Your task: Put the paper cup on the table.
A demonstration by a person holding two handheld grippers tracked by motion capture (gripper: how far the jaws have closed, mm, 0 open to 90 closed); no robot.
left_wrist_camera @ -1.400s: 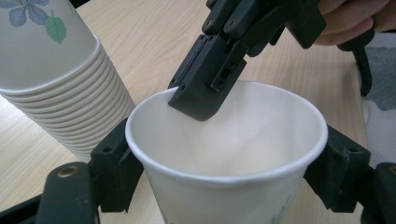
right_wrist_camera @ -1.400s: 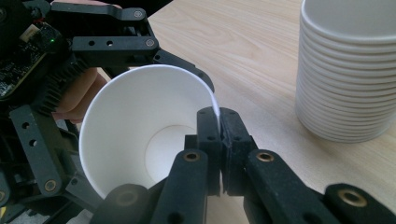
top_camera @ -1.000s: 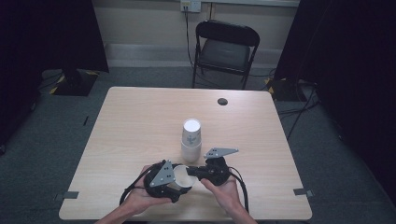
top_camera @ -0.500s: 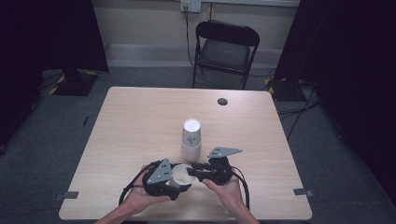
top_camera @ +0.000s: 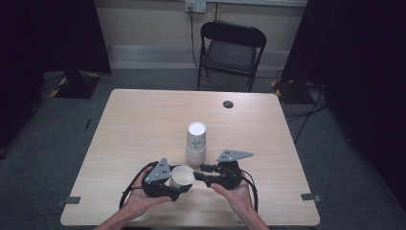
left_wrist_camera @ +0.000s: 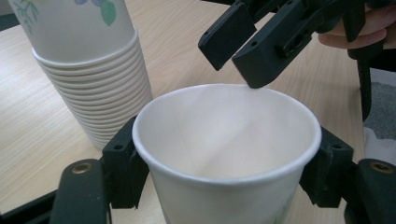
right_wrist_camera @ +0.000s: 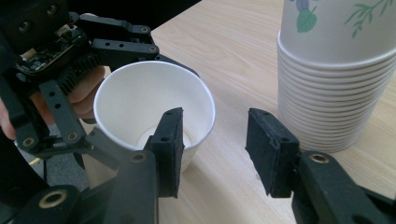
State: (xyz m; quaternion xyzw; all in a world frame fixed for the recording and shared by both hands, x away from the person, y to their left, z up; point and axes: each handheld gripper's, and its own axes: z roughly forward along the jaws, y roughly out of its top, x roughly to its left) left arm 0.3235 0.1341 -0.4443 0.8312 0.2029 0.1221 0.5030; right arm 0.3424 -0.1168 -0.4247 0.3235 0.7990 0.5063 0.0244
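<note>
plainly, a lone paper cup held upright over the desk point(top_camera: 134, 120)

no readable writing, just leaf prints on the cup stack point(top_camera: 196, 143). the paper cup point(top_camera: 182, 177) stands mouth up, clamped in the left hand-held gripper point(top_camera: 178, 184); the right hand-held gripper point(top_camera: 200, 175), just opening, gapes empty beside its rim.

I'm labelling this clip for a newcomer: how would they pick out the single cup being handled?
On the wooden table, look at the near edge, just in front of the upside-down cup stack. The single cup sits upright, mouth open, clamped in the left gripper.
</note>
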